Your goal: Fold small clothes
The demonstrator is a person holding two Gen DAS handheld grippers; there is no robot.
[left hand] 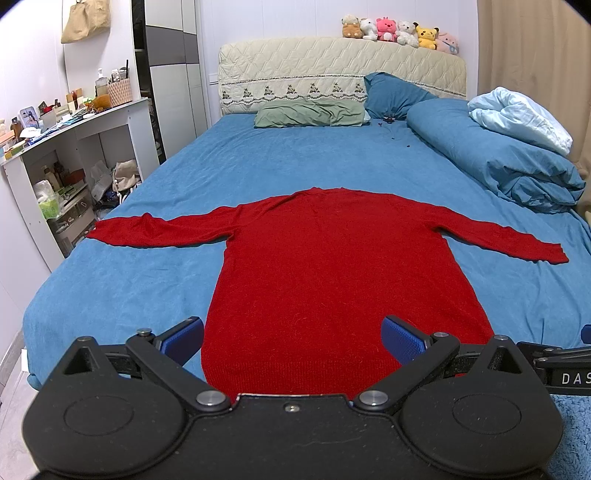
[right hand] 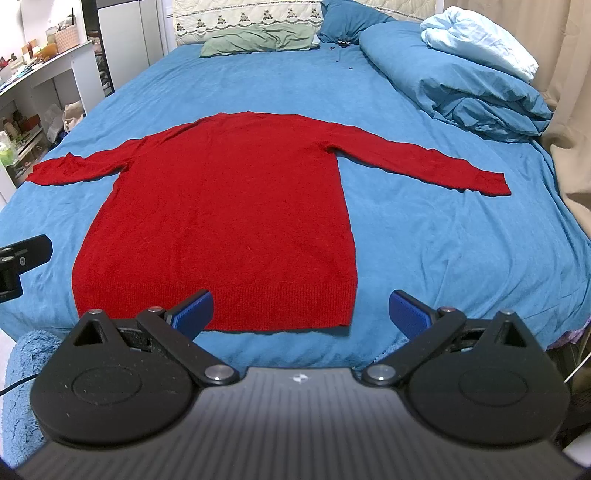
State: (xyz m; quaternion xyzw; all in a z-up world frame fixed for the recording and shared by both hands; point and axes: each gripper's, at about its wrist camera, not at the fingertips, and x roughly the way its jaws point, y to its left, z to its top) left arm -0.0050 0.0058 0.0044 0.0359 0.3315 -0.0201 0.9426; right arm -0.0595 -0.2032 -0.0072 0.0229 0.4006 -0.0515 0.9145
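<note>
Two spread-open grippers, left and right, empty above the near hem of a red knit sweater laid flat, sleeves out, on a blue bedsheet; folding apparently not yet begun, sleeve cuffs likely needing pinching first.

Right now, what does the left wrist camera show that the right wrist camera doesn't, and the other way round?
Only the left wrist view shows the plush toys lined up on the headboard and a tan bag hanging on the wall. Only the right wrist view shows the sweater's whole bottom hem and the bed's near edge. Both show the red sweater lying flat on the blue bed with sleeves spread, and both grippers, left gripper and right gripper, open and holding nothing.
</note>
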